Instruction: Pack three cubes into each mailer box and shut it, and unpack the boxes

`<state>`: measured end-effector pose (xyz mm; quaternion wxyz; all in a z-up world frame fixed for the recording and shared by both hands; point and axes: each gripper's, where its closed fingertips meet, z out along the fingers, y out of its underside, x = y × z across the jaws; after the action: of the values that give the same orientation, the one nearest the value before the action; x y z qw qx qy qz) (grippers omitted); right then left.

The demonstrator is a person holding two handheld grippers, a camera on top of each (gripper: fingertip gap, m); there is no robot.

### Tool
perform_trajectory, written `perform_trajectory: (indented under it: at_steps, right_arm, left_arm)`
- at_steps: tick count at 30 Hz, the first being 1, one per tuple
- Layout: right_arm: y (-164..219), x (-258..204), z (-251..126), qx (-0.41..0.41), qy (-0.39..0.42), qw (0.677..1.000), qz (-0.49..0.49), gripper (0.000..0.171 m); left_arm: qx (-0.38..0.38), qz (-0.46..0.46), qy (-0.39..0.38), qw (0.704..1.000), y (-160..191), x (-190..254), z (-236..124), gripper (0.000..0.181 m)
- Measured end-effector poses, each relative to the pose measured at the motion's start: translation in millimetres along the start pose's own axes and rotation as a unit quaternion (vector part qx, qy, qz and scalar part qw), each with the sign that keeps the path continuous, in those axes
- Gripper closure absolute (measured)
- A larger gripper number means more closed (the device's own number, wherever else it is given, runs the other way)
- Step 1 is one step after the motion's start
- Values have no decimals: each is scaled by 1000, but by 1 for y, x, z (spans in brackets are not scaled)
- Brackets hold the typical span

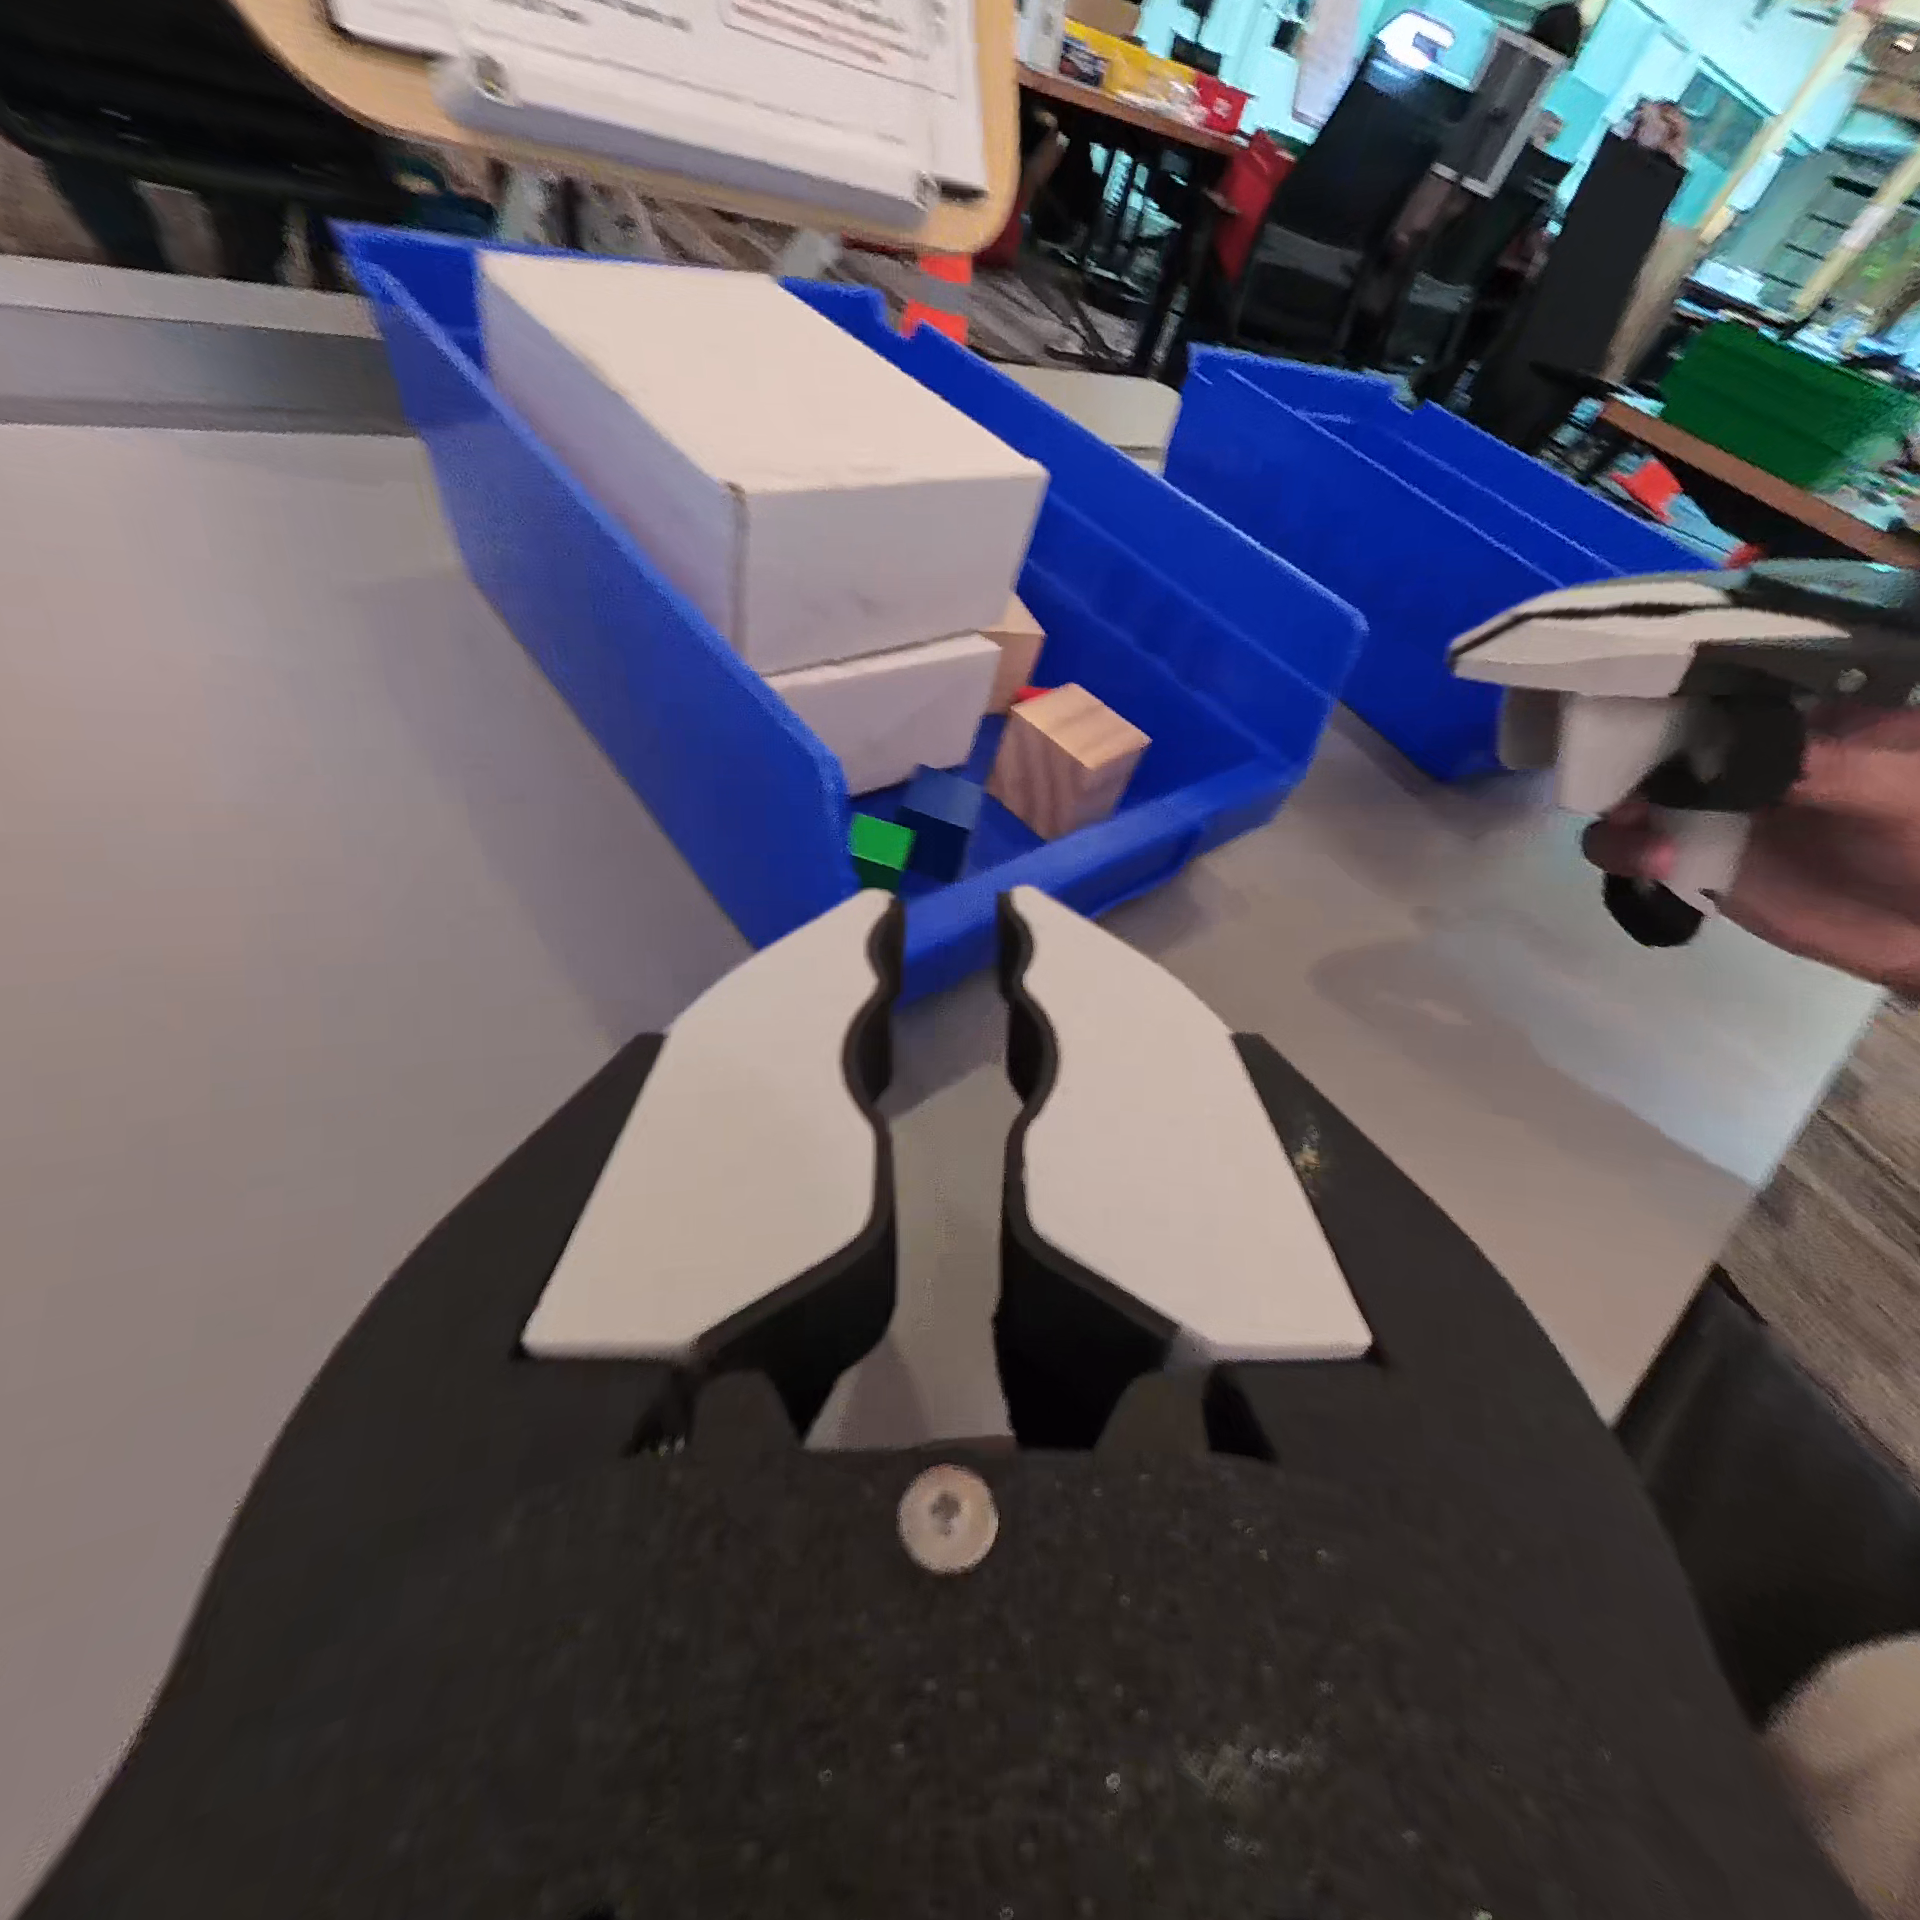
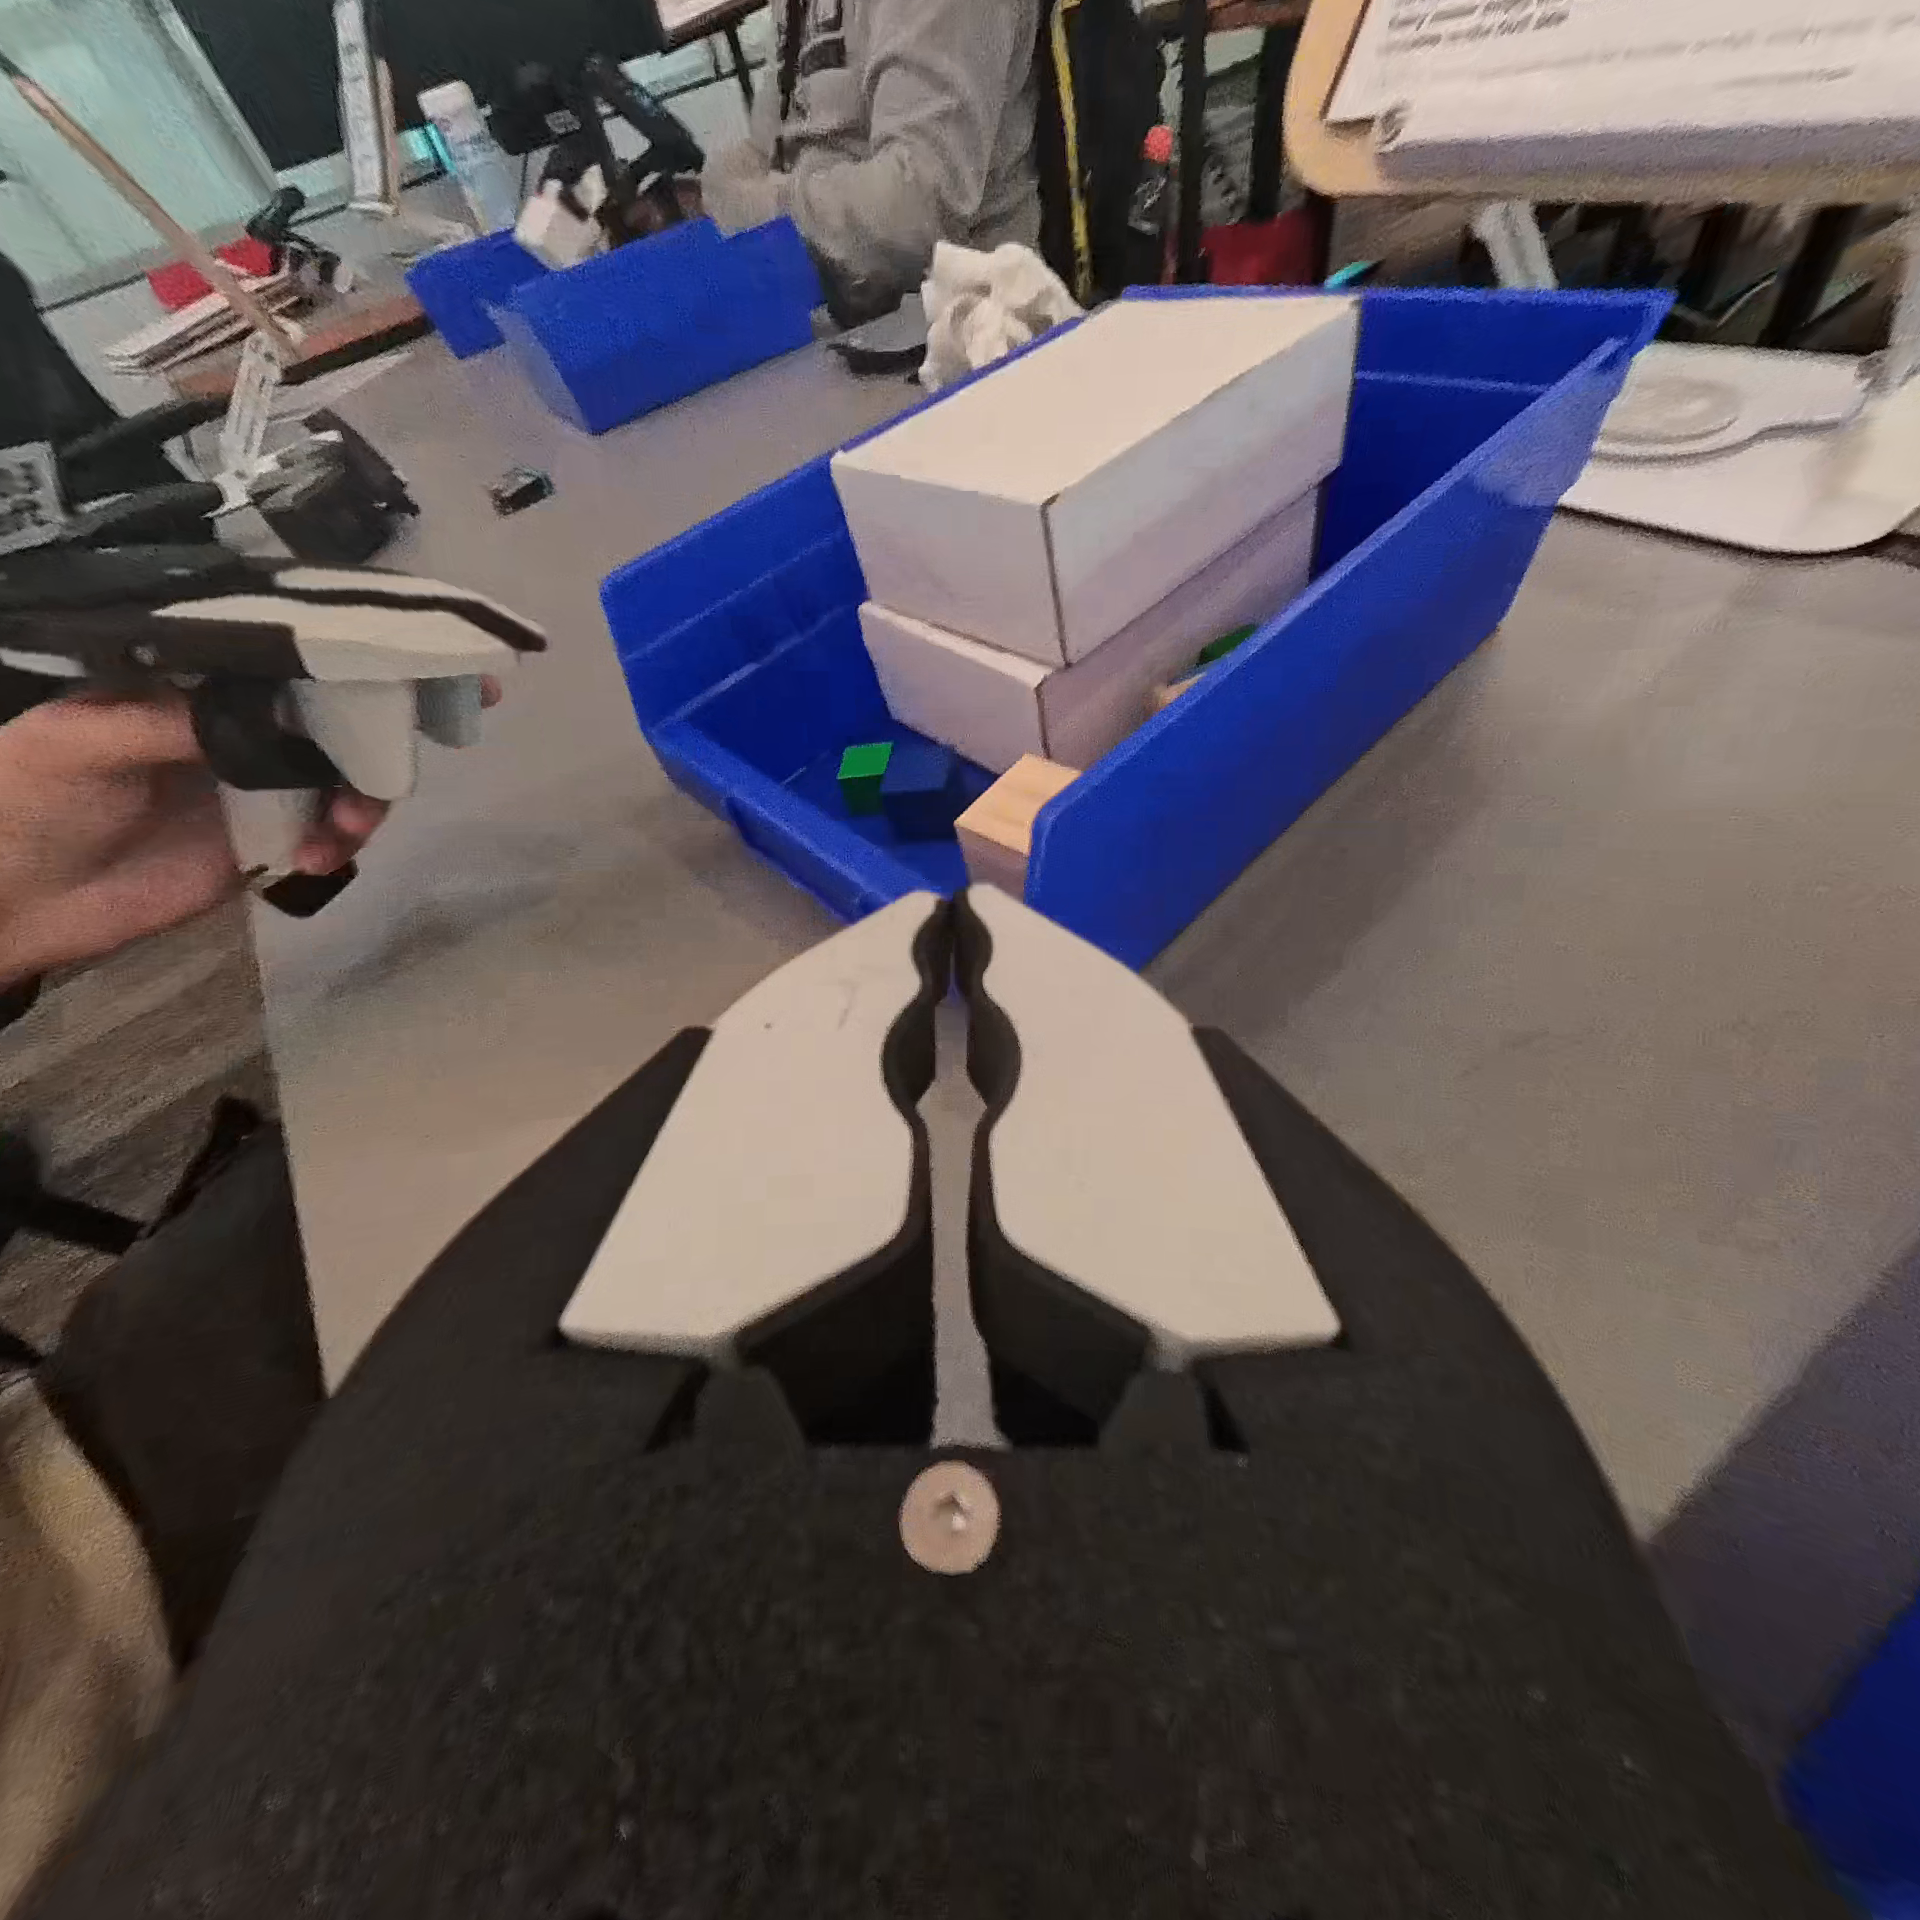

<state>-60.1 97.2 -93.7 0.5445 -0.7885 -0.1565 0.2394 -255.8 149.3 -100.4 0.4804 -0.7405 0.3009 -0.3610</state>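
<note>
A blue bin point(image 1: 623, 644) point(image 2: 1247, 748) on the grey table holds two shut white mailer boxes, the top box point(image 1: 758, 447) point(image 2: 1091, 447) lying on the lower one point(image 1: 883, 707) point(image 2: 956, 686). Loose in the bin's near end are a green cube point(image 1: 881, 844) point(image 2: 864, 774), a blue cube point(image 1: 940, 821) point(image 2: 920, 790) and a wooden cube point(image 1: 1060, 764) point(image 2: 1003, 821). My left gripper point(image 1: 948, 909) is slightly open and empty, just short of the bin's front. My right gripper point(image 2: 951, 914) is shut and empty, at the bin's near corner.
A second blue bin point(image 1: 1403, 520) stands to the right of the first. More blue bins point(image 2: 644, 312) and a person in grey point(image 2: 904, 135) are at the far side. A white stand base point(image 2: 1714, 436) lies behind the bin. The table edge runs close on the right point(image 1: 1662, 1299).
</note>
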Motion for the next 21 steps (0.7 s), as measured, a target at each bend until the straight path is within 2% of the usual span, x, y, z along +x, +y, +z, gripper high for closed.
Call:
perform_trajectory:
  at_steps: [1, 5, 10, 11, 13, 16, 19, 21]
  right_arm:
    - [-2, 7, -2, 2, 26, 1000, -11, 171]
    - [-9, 12, -6, 4, 89, 993, -76, 171]
    - [1, 9, 13, -7, 99, 993, -57, 171]
    - [3, 14, 15, -14, 124, 991, -53, 166]
    - [5, 19, 21, -22, 159, 986, -36, 133]
    - [2, 18, 28, -5, 203, 979, -8, 114]
    - [8, 31, 44, -28, 261, 965, 6, 116]
    - [12, 37, 61, -47, 277, 960, 2, 150]
  left_arm:
    - [10, 3, -18, 1000, -4, -7, -3, 160]
    - [-2, 28, -108, 994, -3, -38, -8, 135]
    - [-6, 19, -103, 994, -2, -25, 20, 124]
    - [-11, 29, -106, 994, -2, -24, 30, 123]
    - [-27, 55, -132, 989, 3, -28, 48, 126]
    - [-41, 46, -170, 983, 8, -41, 63, 139]
    - [-28, 24, -174, 984, -2, -45, 70, 156]
    - [-38, 18, -193, 980, -4, -51, 70, 163]
